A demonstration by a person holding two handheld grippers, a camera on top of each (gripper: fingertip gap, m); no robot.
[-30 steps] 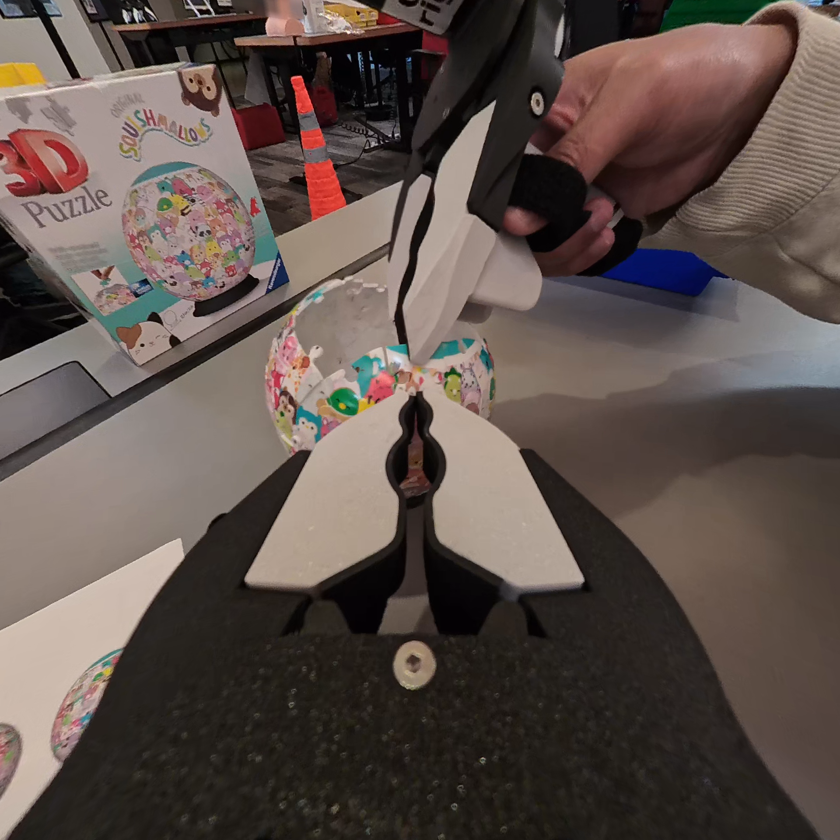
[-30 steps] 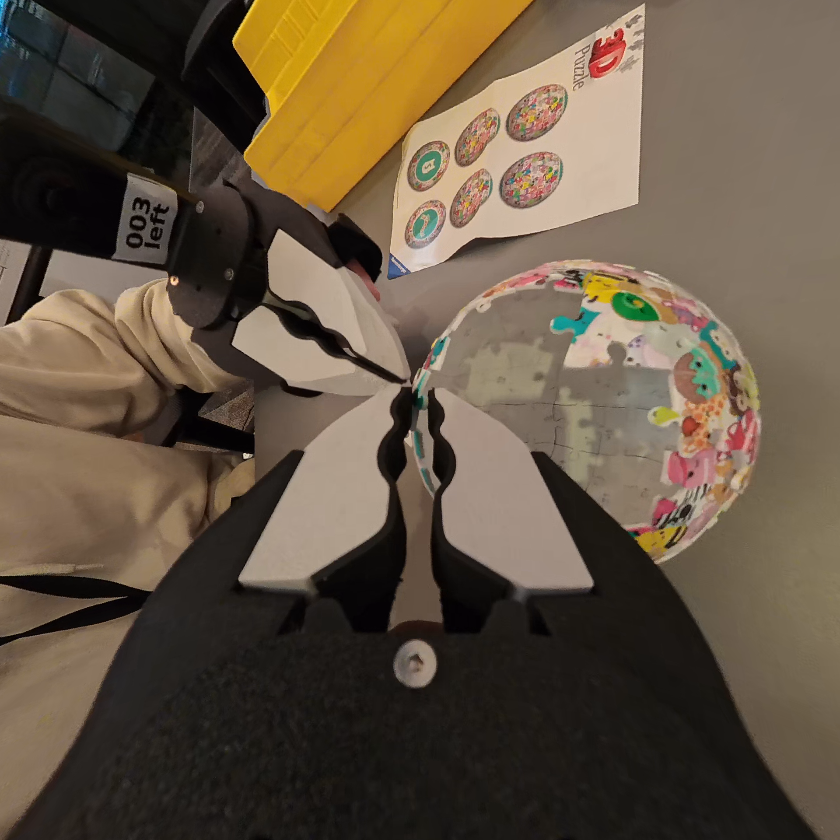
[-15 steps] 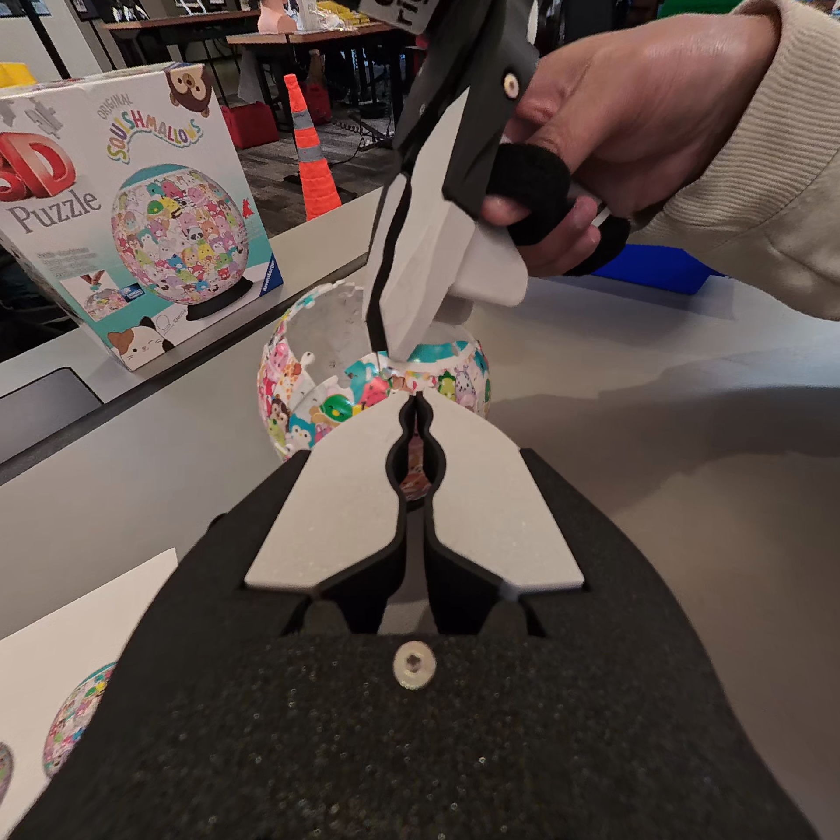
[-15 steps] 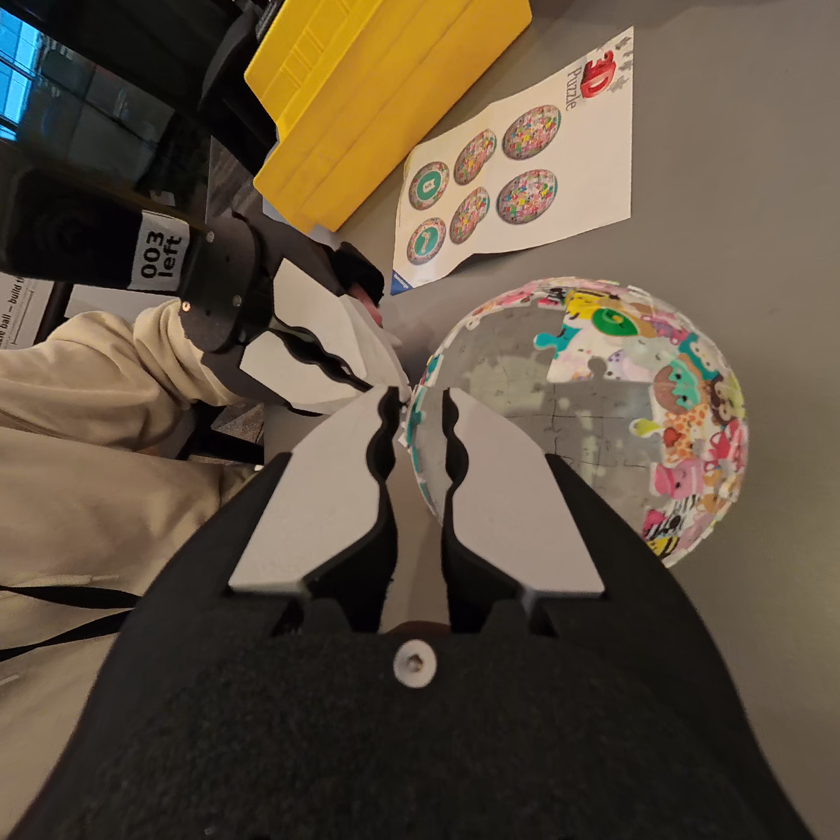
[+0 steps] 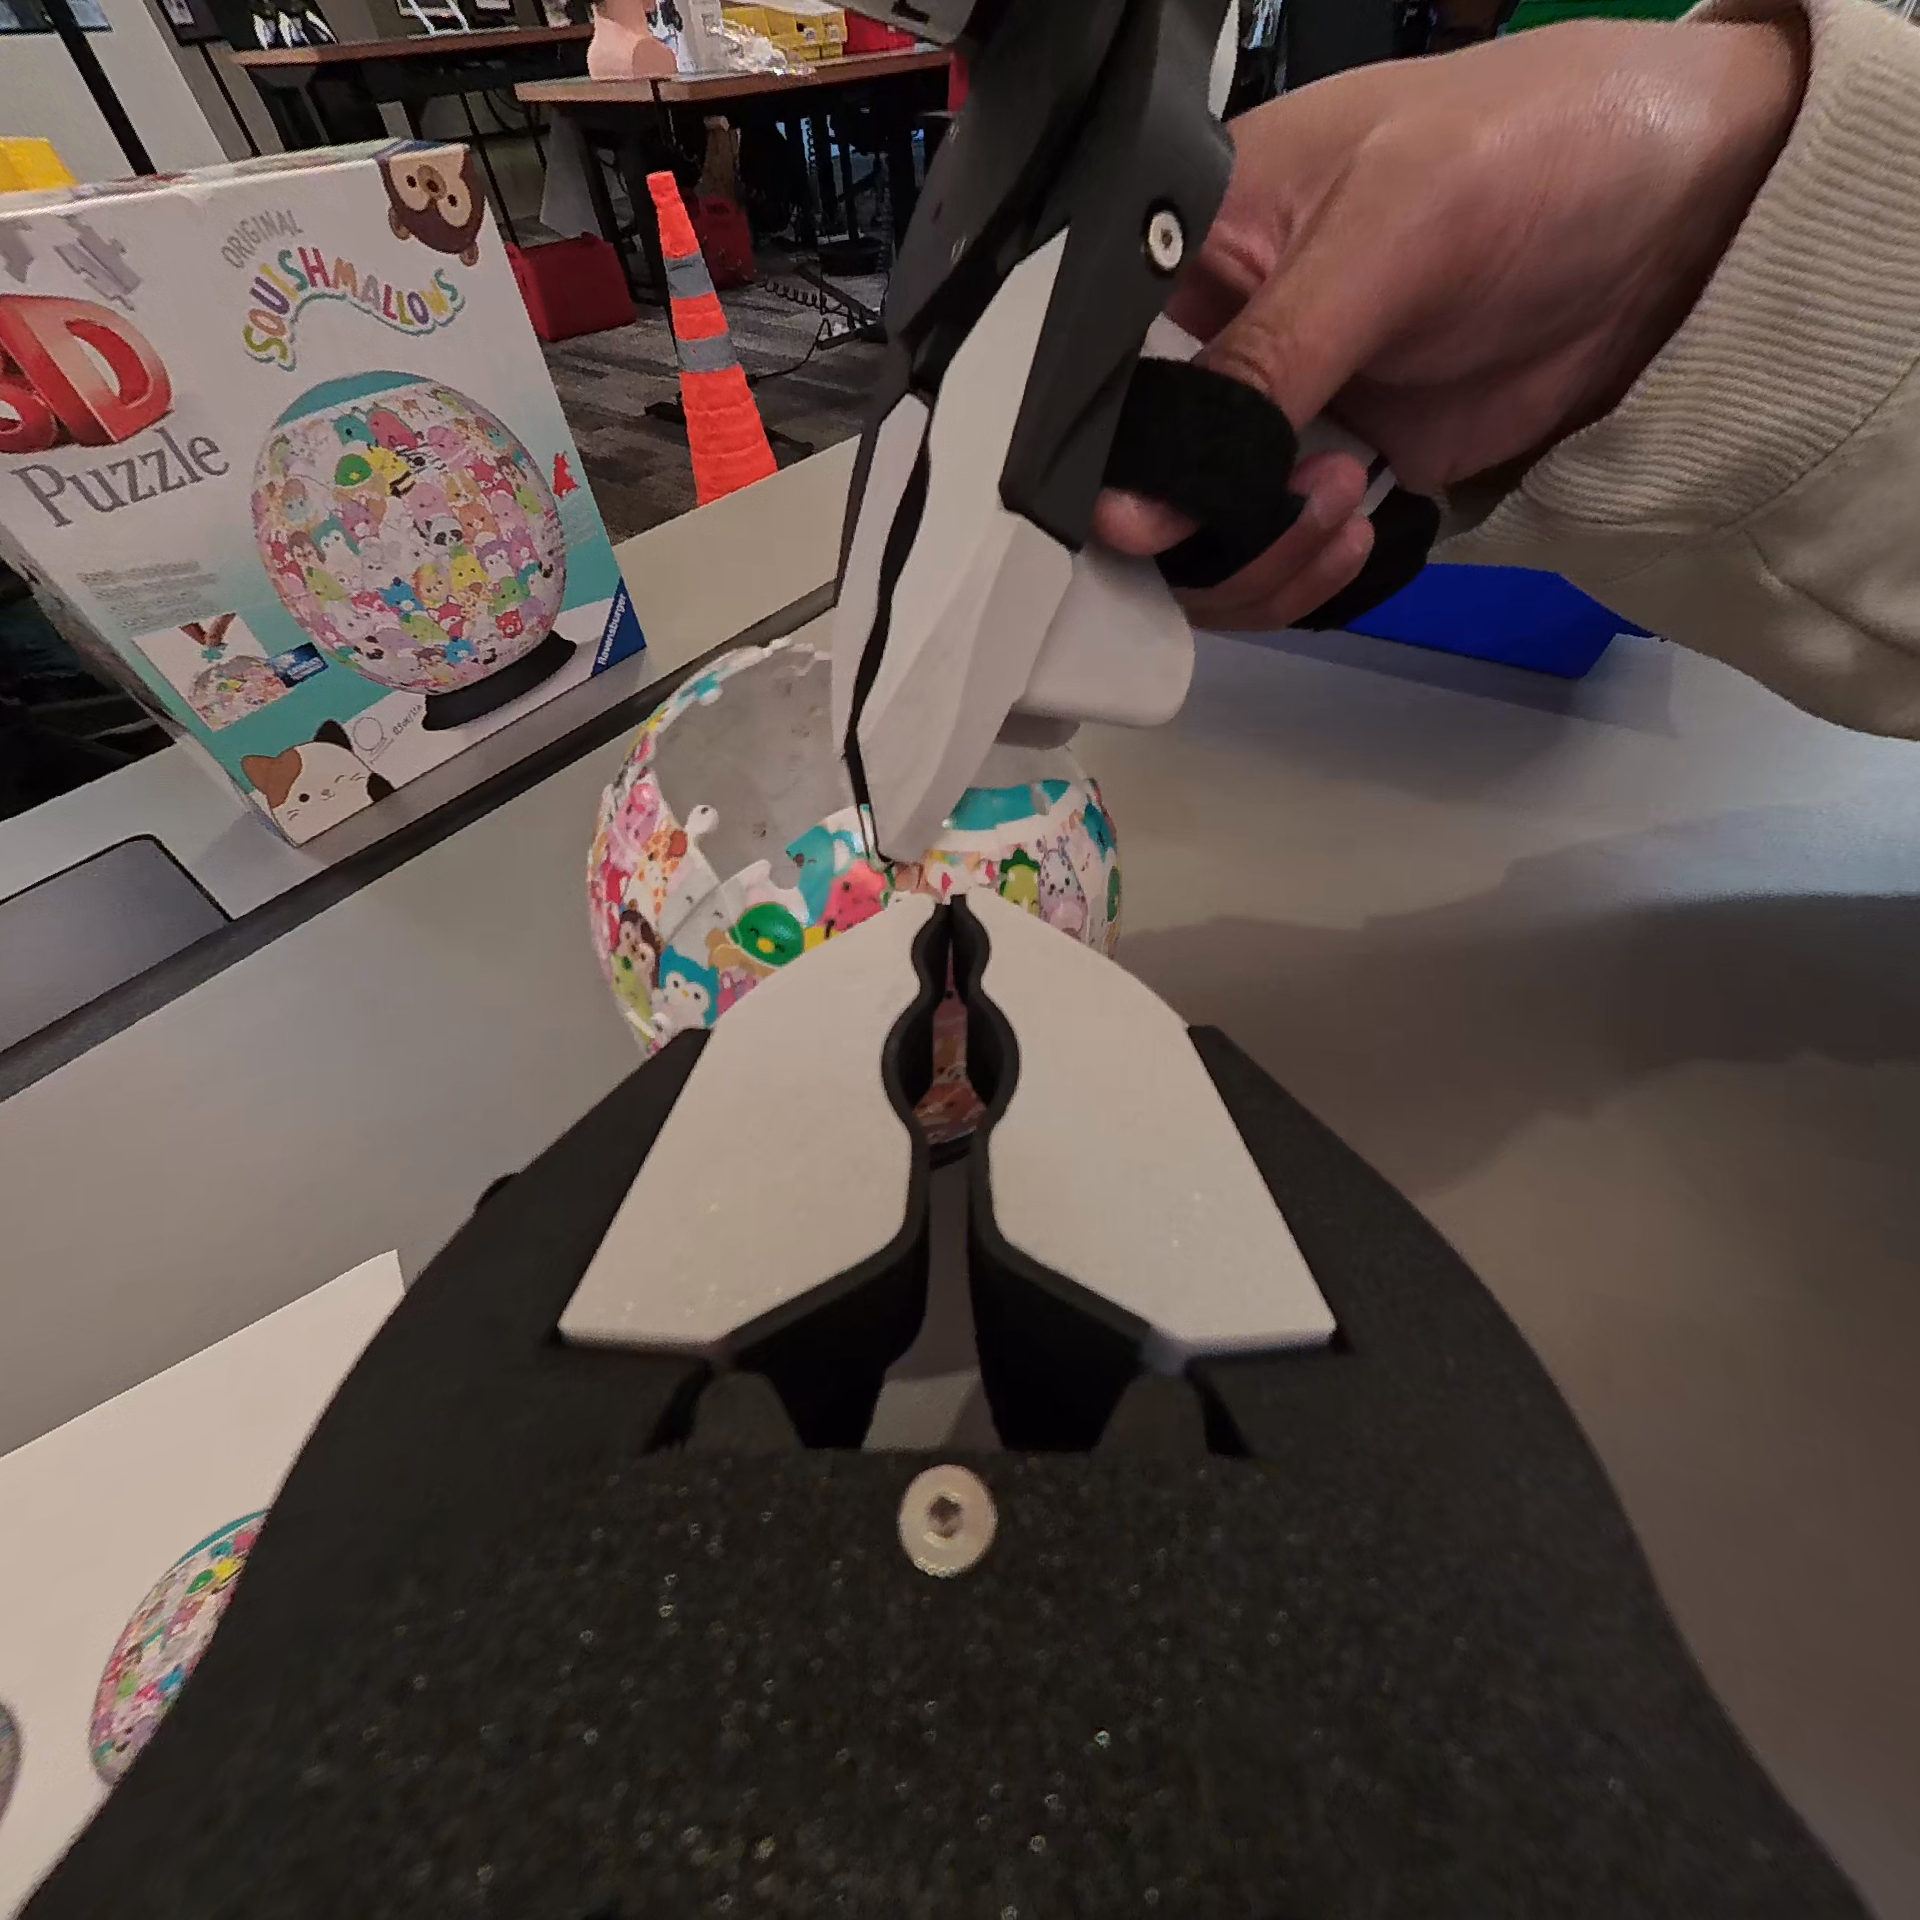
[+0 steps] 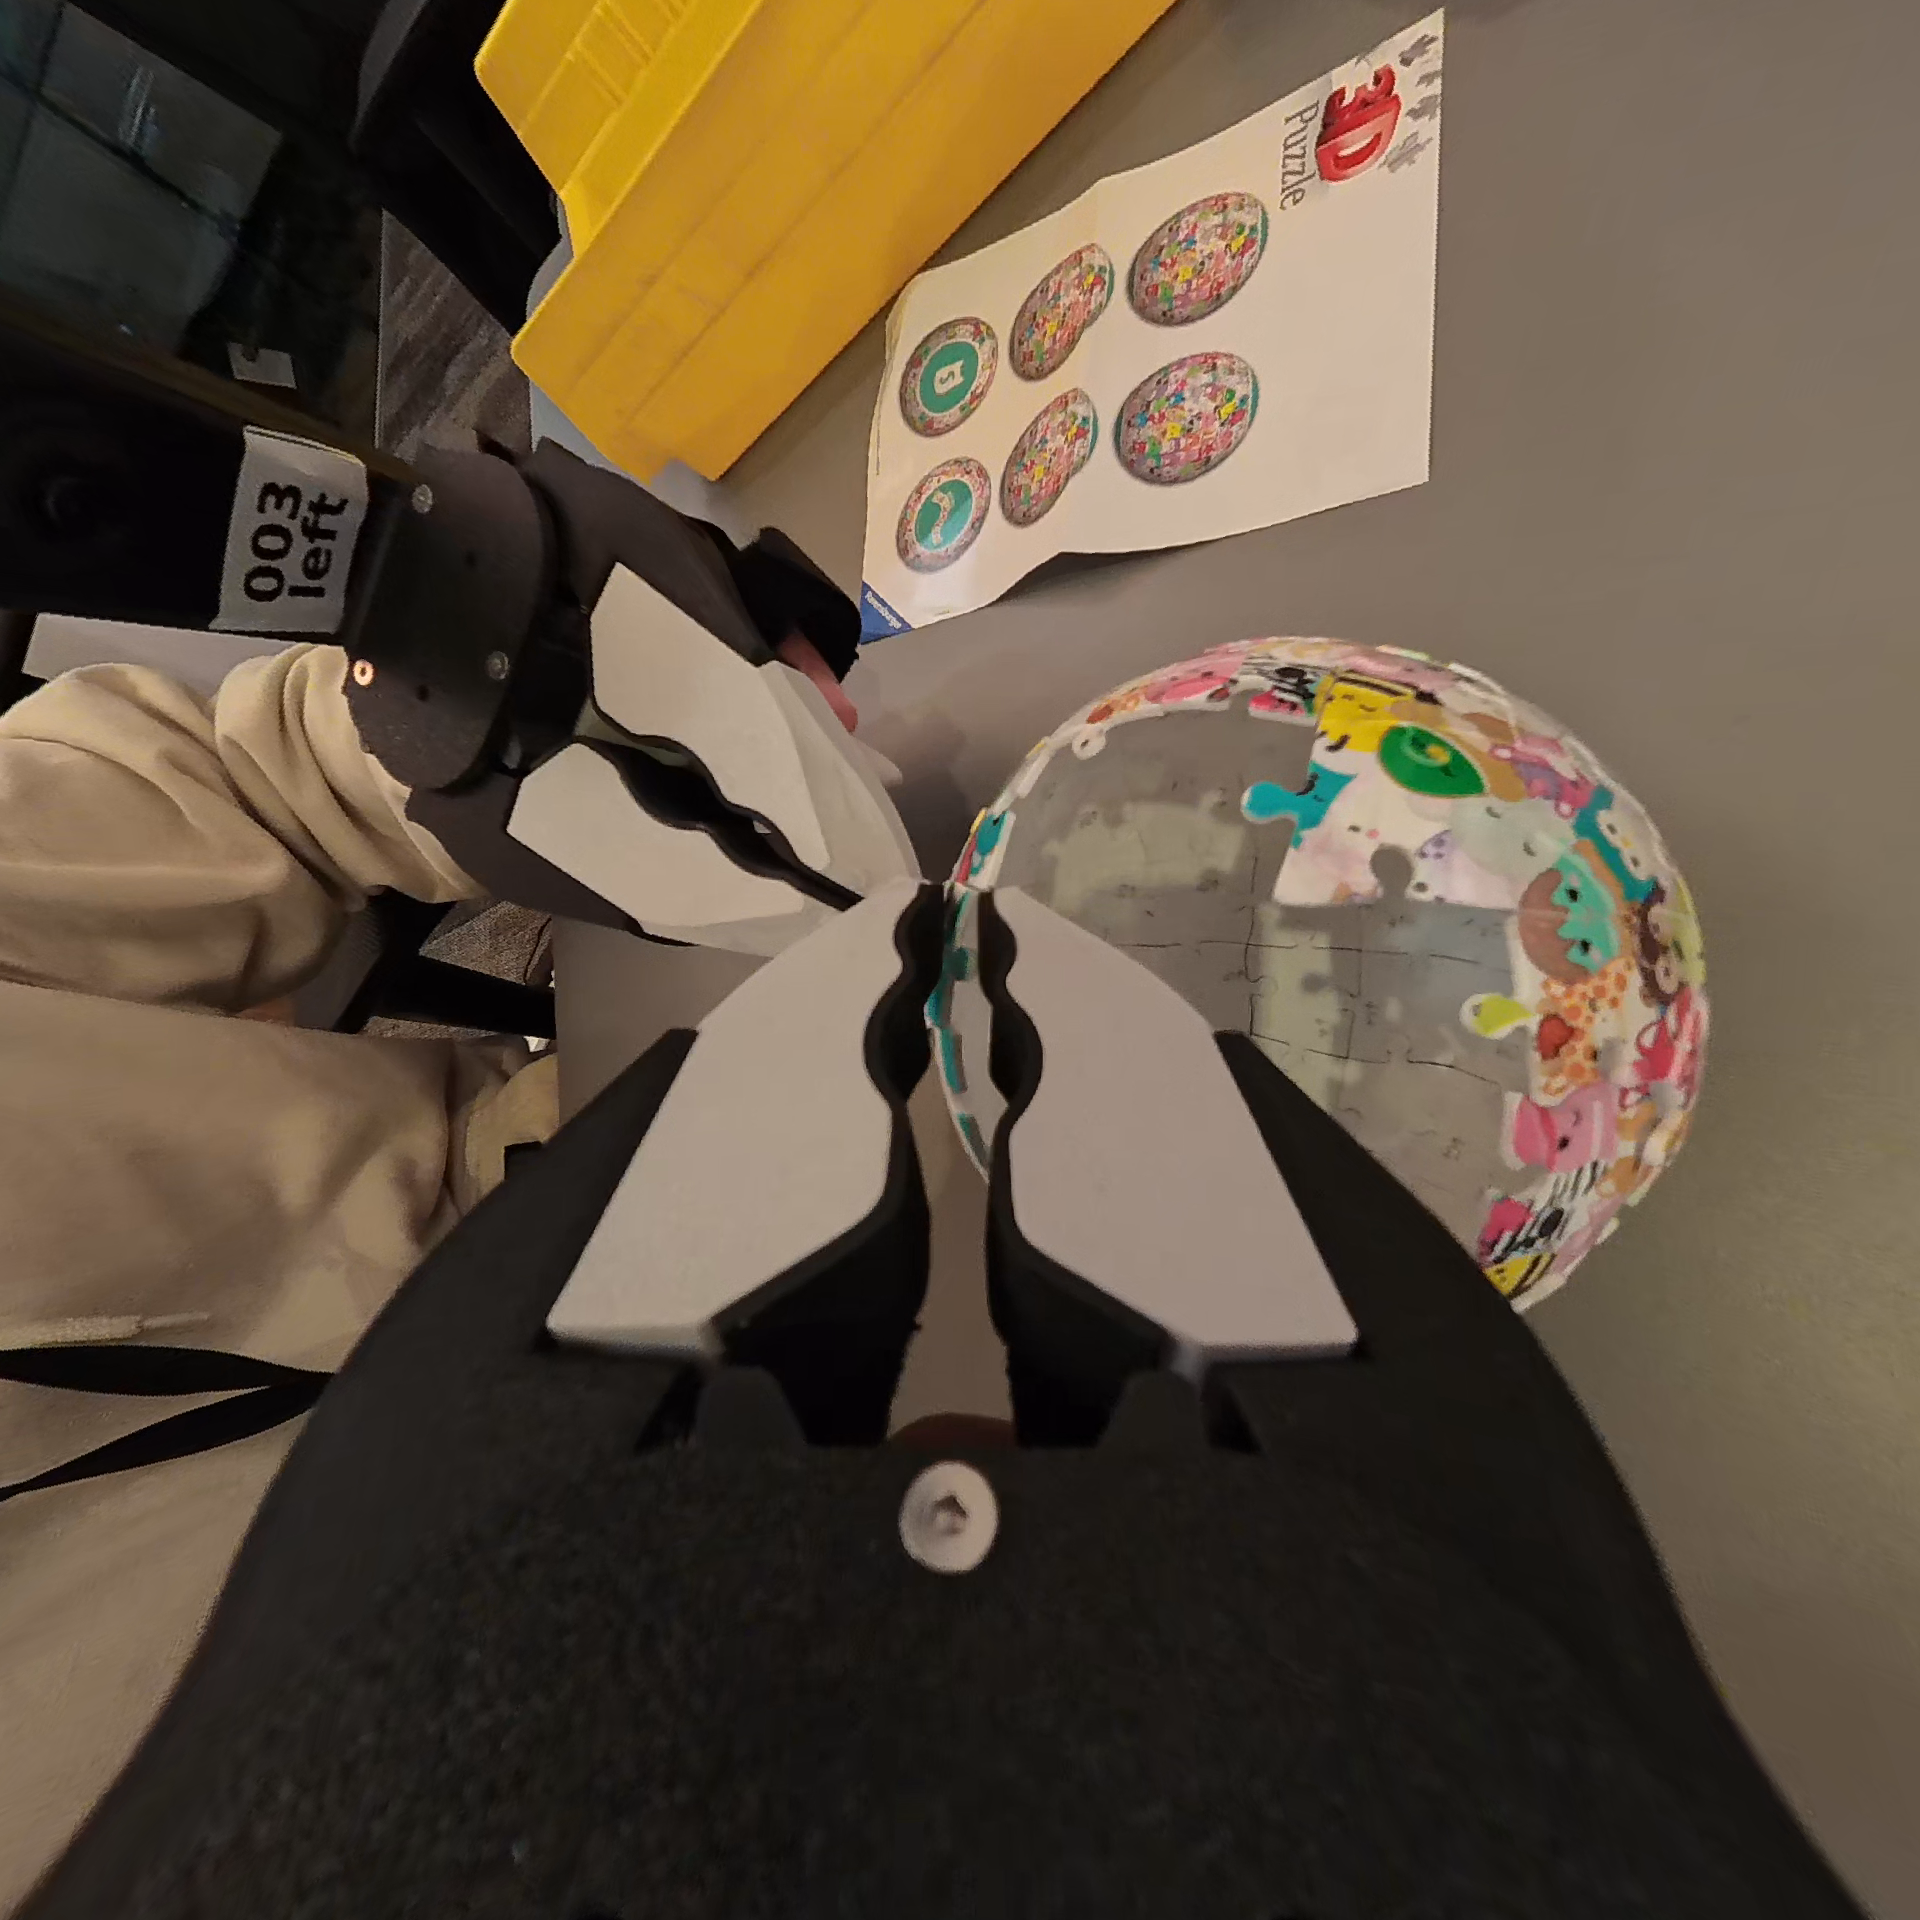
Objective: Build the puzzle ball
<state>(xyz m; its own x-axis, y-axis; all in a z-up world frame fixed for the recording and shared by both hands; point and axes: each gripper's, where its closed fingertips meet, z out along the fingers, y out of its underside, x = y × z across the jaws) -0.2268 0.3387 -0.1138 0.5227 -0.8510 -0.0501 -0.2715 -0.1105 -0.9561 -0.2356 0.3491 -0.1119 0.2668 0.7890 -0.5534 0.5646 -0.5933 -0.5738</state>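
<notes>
Puzzle ball resting on the grey desk, near the desk's middle, an unfinished hollow shell. Outside covered in bright cartoon creatures: pink, green, teal, yellow, orange. Large opening at the top, edged with jagged interlocking tabs; pale grey inner wall showing through it, seams between pieces faintly visible.

Left gripper low, in front of the ball, fingers nearly together, tips almost meeting against the ball's near side. Between them, in the wavy gap, a small colourful puzzle piece pinched, mostly hidden. Same gripper seen from above, tips just at the rim.

Right gripper pointing down from above, fingers narrow, straddling the near rim of the shell, one outside, the other inside the opening; whether actually squeezing the wall, cannot tell. From the left wrist view, right gripper with tips down at the rim, a hand in a cream sleeve behind it.

Puzzle box standing upright on the neighbouring desk, behind and left of the ball. Instruction sheet lying flat, near the ball but apart. Yellow bin beside the sheet. Orange traffic cone on the floor beyond.
</notes>
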